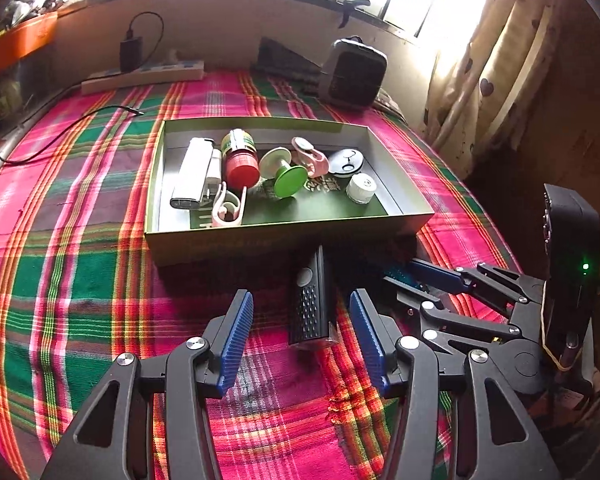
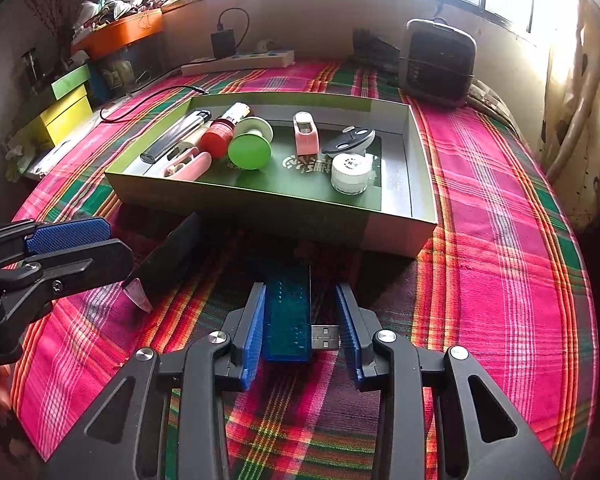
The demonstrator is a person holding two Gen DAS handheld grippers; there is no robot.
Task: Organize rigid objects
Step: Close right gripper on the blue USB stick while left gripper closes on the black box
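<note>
In the left wrist view a black ridged rectangular device (image 1: pixel 310 304) lies on the plaid cloth just in front of the green box (image 1: pixel 284 236). My left gripper (image 1: pixel 301 300) straddles it, open, with a gap at each pad. My right gripper (image 2: pixel 301 288) is shut on a translucent blue USB device (image 2: pixel 287 316): one pad lies against its body, the other meets its metal plug (image 2: pixel 325 338). The box (image 2: pixel 260 204) holds a white lighter-like case (image 1: pixel 192 172), a red-capped bottle (image 1: pixel 240 160), a green spool (image 2: pixel 249 148), pink clips and a white jar (image 2: pixel 350 172).
A power strip (image 2: pixel 240 62) with a charger and a dark grilled appliance (image 2: pixel 438 64) stand along the back wall. A black cable (image 1: pixel 80 120) trails at the left. Yellow and green boxes (image 2: pixel 66 104) sit beyond the left edge, and a curtain (image 1: pixel 492 60) hangs at the right.
</note>
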